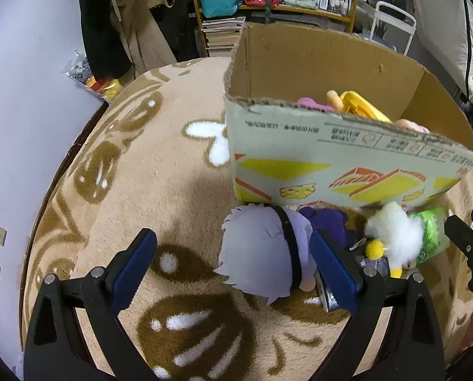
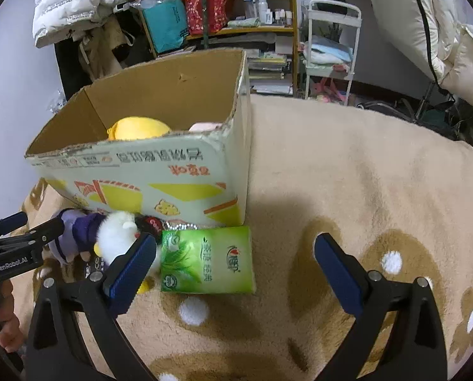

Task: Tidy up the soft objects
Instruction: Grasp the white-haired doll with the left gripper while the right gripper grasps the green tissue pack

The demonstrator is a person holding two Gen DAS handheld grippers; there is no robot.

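Note:
A grey-haired plush doll in purple [image 1: 265, 254] lies on the beige blanket in front of an open cardboard box [image 1: 338, 158]. My left gripper [image 1: 233, 263] is open, its jaws on either side of the doll's head, not closed on it. A white fluffy duck toy [image 1: 395, 238] and a green tissue pack [image 2: 206, 260] lie beside the doll. My right gripper [image 2: 234, 263] is open over the tissue pack, with the duck [image 2: 117, 238] by its left finger. Yellow [image 2: 138, 128] and pink plush toys sit inside the box [image 2: 160, 171].
The beige patterned blanket [image 2: 363, 190] covers the surface. Behind stand a shelf with bags and bottles [image 2: 211, 9], a white cart [image 2: 328, 50], hanging coats and white bedding. The blanket's left edge drops off near the wall [image 1: 20, 127].

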